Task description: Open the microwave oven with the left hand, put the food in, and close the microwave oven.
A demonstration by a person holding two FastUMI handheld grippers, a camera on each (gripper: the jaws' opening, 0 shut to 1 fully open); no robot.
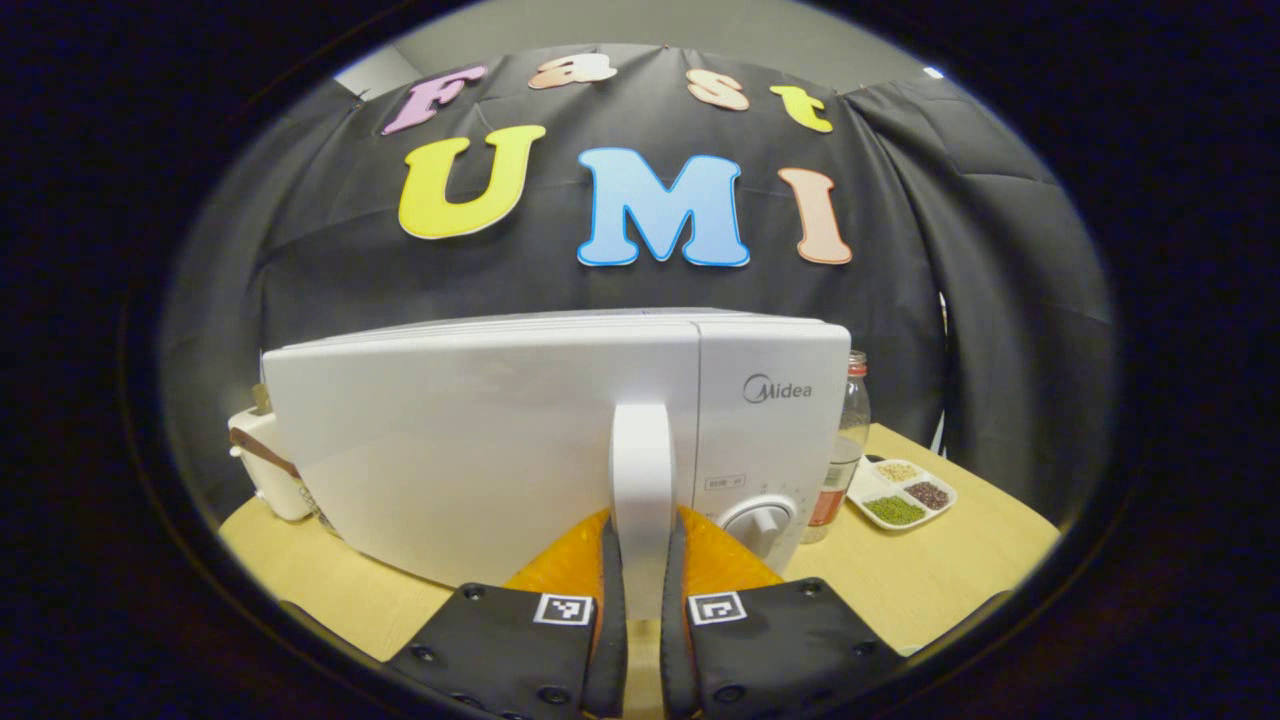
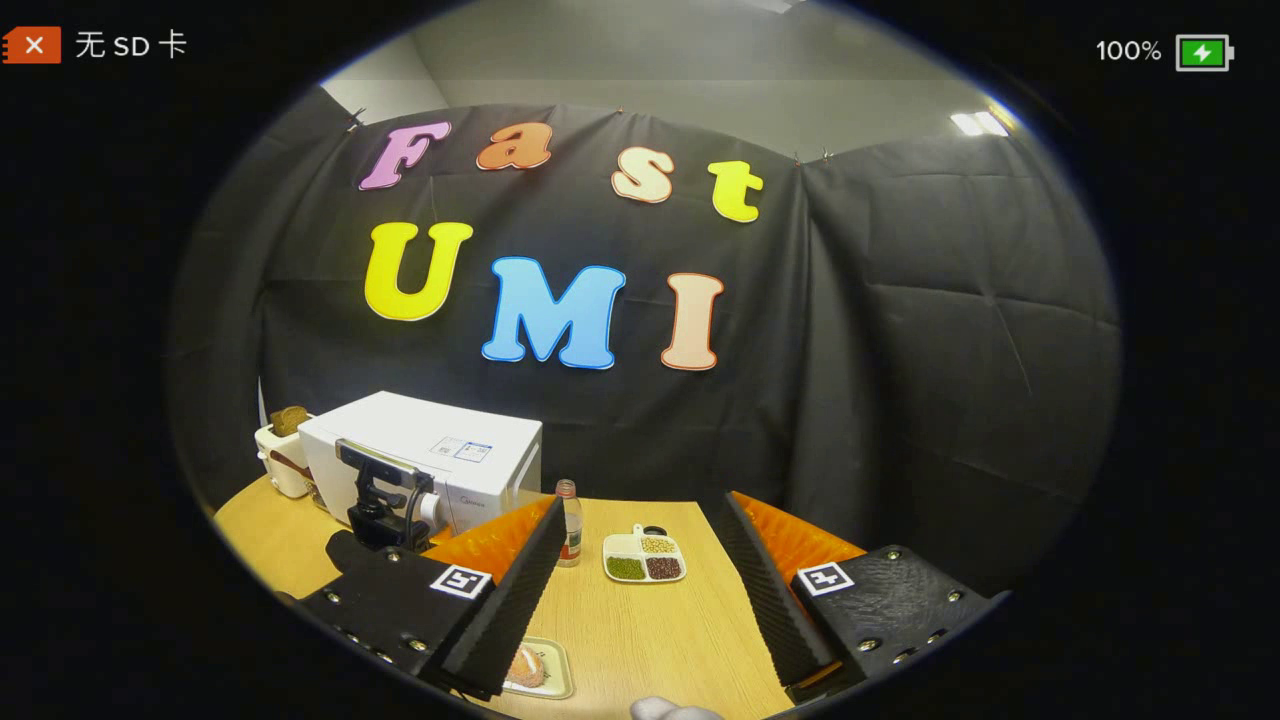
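In the left gripper view, the left gripper [image 1: 642, 560] sat nearest, its two fingers closed tight on the upright handle [image 1: 641, 470] of the microwave [image 1: 480, 440], one finger pressing each side. The door looked closed, or very nearly; its seam was hard to judge. The fingers hid the lower end of the handle and part of the dial [image 1: 760, 522]. A toaster [image 1: 268, 470] peeked out behind the microwave's left edge, mostly hidden. To the right stood a bottle [image 1: 848, 440], half covered by the microwave, and a divided dish [image 1: 902, 492] of grains. All rested on a pale wooden table [image 1: 930, 580] before black cloth.

In the right gripper view, the right gripper [image 2: 640, 590] hung wide open with nothing between its fingers. Below its left finger lay a tray [image 2: 548, 668] with the food [image 2: 528, 665], partly hidden and too blurred to identify. Farther off, the left gripper [image 2: 385, 495] met the microwave [image 2: 430, 450] front. A pale shape at the bottom edge was cut off. The table's [image 2: 650, 630] near edge was cut off; grey wall showed above the cloth.
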